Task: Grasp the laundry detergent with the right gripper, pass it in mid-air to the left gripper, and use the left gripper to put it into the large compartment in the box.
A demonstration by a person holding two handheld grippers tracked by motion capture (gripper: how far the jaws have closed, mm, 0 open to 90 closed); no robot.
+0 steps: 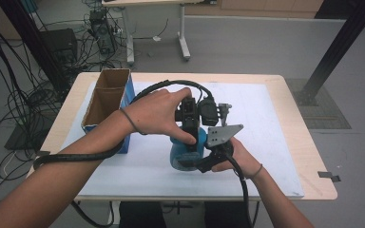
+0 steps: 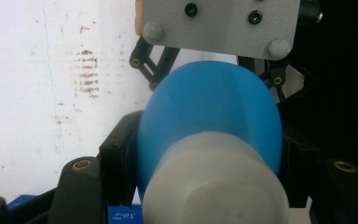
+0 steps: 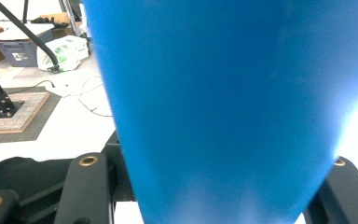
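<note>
Over the desk point(image 1: 275, 142), blue bottle point(image 1: 186, 153) pinched at both ends: left gripper point(image 1: 190, 124) fingers on the white cap point(image 2: 214, 186), right gripper point(image 1: 208, 160) fingers on the body, probably bracing to unscrew.

A blue bottle point(image 1: 185, 154) with a white cap point(image 2: 214, 186) stands on the table.

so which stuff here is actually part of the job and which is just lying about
In the job:
- blue plastic bottle with a white cap
- left gripper, shut on its cap end
- right gripper, shut on its body

Lying about:
- open cardboard box with blue sides
- white table mat
</note>
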